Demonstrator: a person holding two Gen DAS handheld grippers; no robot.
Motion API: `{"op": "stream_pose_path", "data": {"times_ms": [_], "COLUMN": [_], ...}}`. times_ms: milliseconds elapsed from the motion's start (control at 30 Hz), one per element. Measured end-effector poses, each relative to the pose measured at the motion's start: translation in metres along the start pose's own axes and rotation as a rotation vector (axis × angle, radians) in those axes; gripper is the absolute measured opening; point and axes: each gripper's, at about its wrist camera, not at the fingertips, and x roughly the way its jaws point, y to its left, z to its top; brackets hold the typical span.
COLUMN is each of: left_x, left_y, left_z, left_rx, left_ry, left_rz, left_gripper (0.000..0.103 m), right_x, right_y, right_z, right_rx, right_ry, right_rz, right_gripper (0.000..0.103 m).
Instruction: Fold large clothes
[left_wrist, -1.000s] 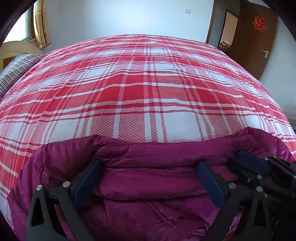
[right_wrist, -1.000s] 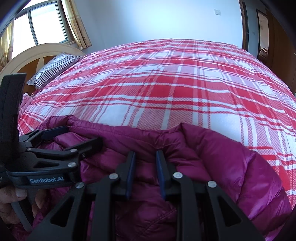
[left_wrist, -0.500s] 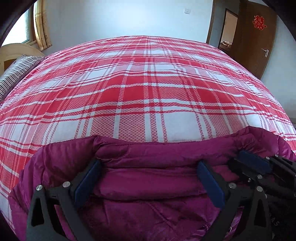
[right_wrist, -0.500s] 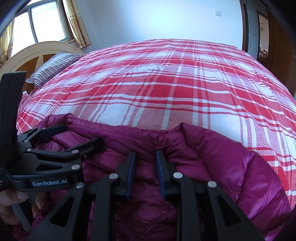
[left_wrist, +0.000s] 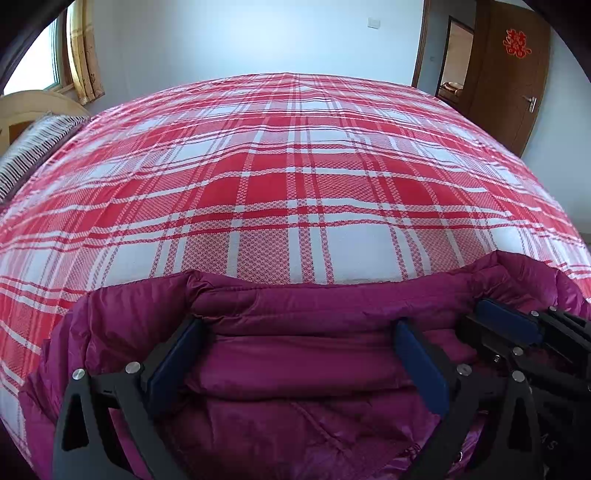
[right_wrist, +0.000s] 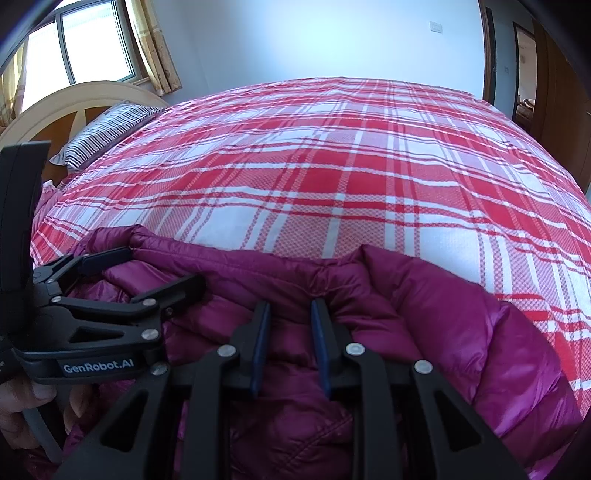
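Note:
A magenta puffy down jacket (left_wrist: 295, 314) lies bunched at the near edge of the bed, also in the right wrist view (right_wrist: 443, 302). My left gripper (left_wrist: 295, 332) is open, its blue-padded fingers wide apart over the jacket's folded edge; it also shows at the left of the right wrist view (right_wrist: 147, 269). My right gripper (right_wrist: 288, 314) is nearly closed, its fingers pinching a fold of the jacket near the collar; it shows at the right edge of the left wrist view (left_wrist: 509, 325).
The bed carries a red and white plaid sheet (left_wrist: 295, 184). A striped pillow (right_wrist: 107, 129) and curved wooden headboard (right_wrist: 74, 99) are at the left. A brown door (left_wrist: 517, 74) stands at the right, a window (right_wrist: 85, 48) at the left.

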Motion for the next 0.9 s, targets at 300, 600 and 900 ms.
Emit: {"op": "stream_pose_path", "data": {"times_ms": [300,600,900], "left_x": [-0.115,-0.252,-0.297], "left_y": [0.028,0.11,0.117], "left_z": [-0.008,-0.189,-0.346], "left_rx": [0.01,-0.036,-0.014], "left_ry": [-0.131,-0.088,-0.015], "left_rz": [-0.021,-0.115,-0.108], "left_gripper": [0.102,0.102,0.102], "right_x": [-0.066,-0.243,-0.322], "right_y": [-0.015,-0.034,-0.023], "right_z": [0.0,-0.125,-0.288], "right_rx": [0.04,0.077,0.184], "right_ry": [-0.031,-0.025,0.051], "right_rz": [0.001,0.04,-0.036], "right_gripper": [0.059,0.081,0.084]}}
